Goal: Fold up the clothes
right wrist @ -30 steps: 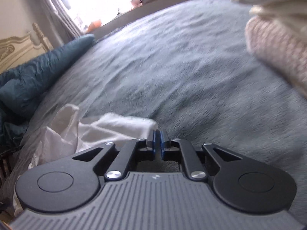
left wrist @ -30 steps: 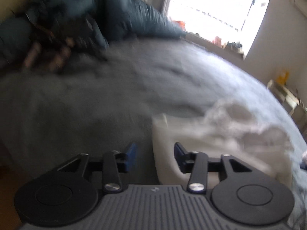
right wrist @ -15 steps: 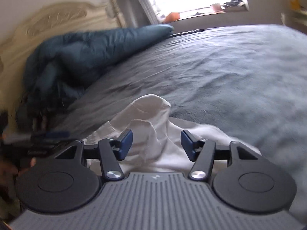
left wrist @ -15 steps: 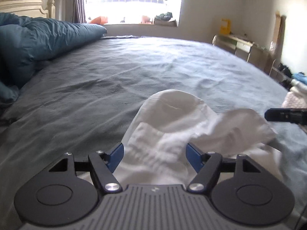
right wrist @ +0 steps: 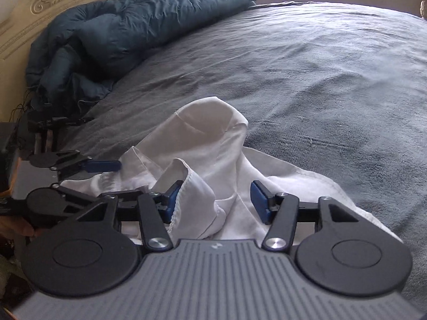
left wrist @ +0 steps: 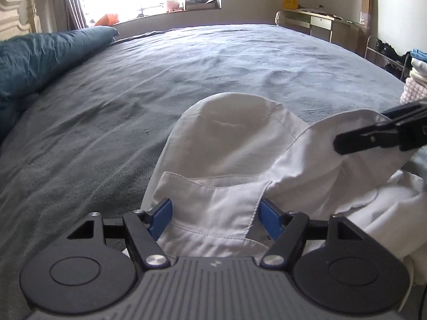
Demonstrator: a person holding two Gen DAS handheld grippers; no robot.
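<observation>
Left gripper (left wrist: 215,214) wide around white shirt (left wrist: 229,138); right gripper (right wrist: 214,201) closing there, nothing pinched. Could grab extra layers.

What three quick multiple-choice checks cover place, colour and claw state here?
1. Where does the crumpled white cotton shirt lie?
A. on the grey bed cover
B. on the desk
C. on the floor

2. What colour is the bunched quilt by the headboard?
A. red
B. teal blue
C. yellow

3. How does the left claw stand?
A. shut empty
B. out of view
C. open, shirt cloth between its pads

Answers: 1 A, grey cover surrounds the shirt; 2 B, both views show teal; 3 C, blue pads stand apart around cloth.
</observation>
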